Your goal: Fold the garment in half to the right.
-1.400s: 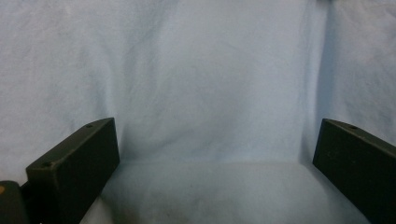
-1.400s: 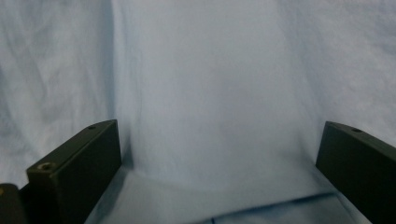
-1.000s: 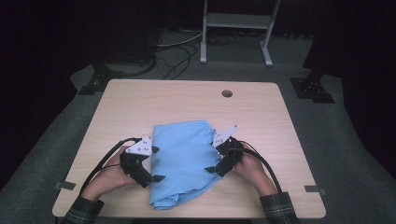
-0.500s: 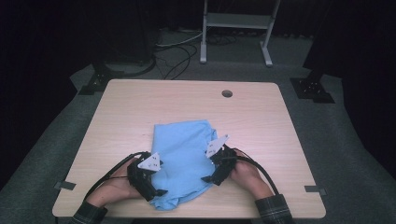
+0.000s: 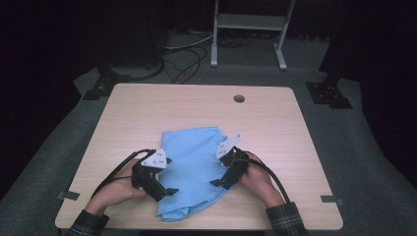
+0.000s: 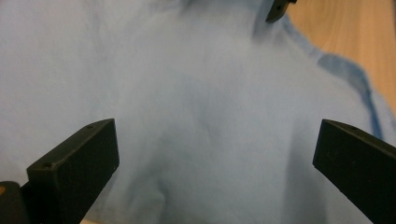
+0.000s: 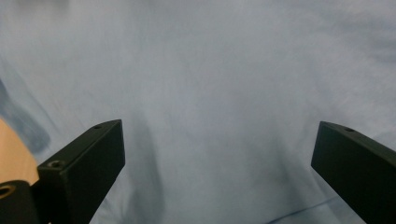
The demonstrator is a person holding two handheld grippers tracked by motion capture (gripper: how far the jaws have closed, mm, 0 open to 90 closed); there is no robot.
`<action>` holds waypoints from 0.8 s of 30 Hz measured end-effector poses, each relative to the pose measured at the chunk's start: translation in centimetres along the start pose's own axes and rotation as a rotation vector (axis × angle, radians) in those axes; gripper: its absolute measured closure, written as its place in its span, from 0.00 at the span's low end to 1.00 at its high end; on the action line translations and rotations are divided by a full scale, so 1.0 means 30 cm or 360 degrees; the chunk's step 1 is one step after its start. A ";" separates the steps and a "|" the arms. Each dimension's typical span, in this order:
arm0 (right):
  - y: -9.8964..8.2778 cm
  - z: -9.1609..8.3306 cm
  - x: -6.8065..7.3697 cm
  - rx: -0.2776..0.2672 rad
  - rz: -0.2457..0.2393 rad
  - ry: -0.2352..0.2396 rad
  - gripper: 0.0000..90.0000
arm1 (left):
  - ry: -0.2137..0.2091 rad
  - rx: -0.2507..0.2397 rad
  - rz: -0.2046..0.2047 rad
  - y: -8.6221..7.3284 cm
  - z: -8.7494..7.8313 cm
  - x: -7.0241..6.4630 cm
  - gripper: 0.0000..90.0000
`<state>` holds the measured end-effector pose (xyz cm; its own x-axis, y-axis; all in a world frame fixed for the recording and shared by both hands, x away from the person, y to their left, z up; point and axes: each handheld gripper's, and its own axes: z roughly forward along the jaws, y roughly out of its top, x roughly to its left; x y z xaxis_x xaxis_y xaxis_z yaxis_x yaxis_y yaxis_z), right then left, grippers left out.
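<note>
High view, item one?
— Light blue cloth (image 5: 194, 172), lower centre of frame, lying on the wooden table (image 5: 295, 132). Long axis runs from the frame's lower edge up toward the centre; flat squared end uppermost, bunched end lowest, near the table's front edge. Left gripper (image 5: 169, 191) at the cloth's left margin, right gripper (image 5: 215, 183) at its right margin, both tips pointing inward over the fabric. A cable hole (image 5: 239, 98) sits in the upper right of the tabletop.

— Left gripper view?
— Jaws stand wide apart, lower left and lower right of frame, cloth (image 6: 196, 116) between and beneath them, nothing clamped. Bare wood upper right; the other gripper's tip at top centre.

— Right gripper view?
— Same again: jaws spread, cloth (image 7: 210, 93) spanning the gap, nothing pinched. Sliver of wood at lower left.

— Step in hand?
— Judged: positioning for a two-sided pinch of the side edges, likely for a fold. Next move calls for lowering onto the hems and closing on fabric alone, both sides level.
</note>
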<state>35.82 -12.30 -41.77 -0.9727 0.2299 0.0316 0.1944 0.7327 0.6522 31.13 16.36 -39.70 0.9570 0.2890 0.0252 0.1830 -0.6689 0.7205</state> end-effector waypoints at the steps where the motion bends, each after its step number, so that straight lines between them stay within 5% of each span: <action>1: 0.003 -0.004 -0.004 -0.0012 0.0014 0.0006 0.03 | -0.0009 -0.0026 0.0000 0.008 -0.008 0.011 0.00; 4: 0.026 -0.021 -0.028 -0.0081 0.0075 0.0004 0.03 | -0.0004 -0.0075 0.0007 0.040 -0.025 0.053 0.00; 9: 0.083 -0.017 -0.074 -0.0149 0.0102 0.0019 0.03 | 0.0171 0.0077 0.0091 0.105 0.009 0.109 0.00; 11: 0.104 -0.003 -0.093 -0.0189 0.0109 -0.0003 0.03 | 0.0290 0.0134 0.0121 0.117 0.041 0.137 0.00; 13: 0.115 0.021 -0.117 -0.0211 0.0128 -0.0013 0.03 | 0.0291 0.0137 0.0091 0.117 0.067 0.161 0.00; 16: 0.108 0.076 -0.154 -0.0125 0.0133 -0.0046 0.03 | 0.0198 0.0169 -0.0026 0.095 0.131 0.209 0.00; 18: 0.092 0.114 -0.170 -0.0071 0.0124 -0.0052 0.03 | 0.0211 0.0236 -0.0009 0.073 0.177 0.226 0.00; 22: 0.079 0.148 -0.173 -0.0013 0.0058 -0.0084 0.00 | 0.0182 0.0193 0.0040 0.051 0.197 0.241 0.00; 24: 0.080 0.148 -0.173 0.0001 0.0035 -0.0084 0.00 | 0.0139 0.0131 -0.0003 0.030 0.203 0.257 0.00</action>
<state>41.91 -8.89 -43.74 -0.9601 0.2797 0.0060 0.2160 0.7274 0.6513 40.05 13.83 -43.07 0.9340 0.3464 0.0870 0.2059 -0.7212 0.6614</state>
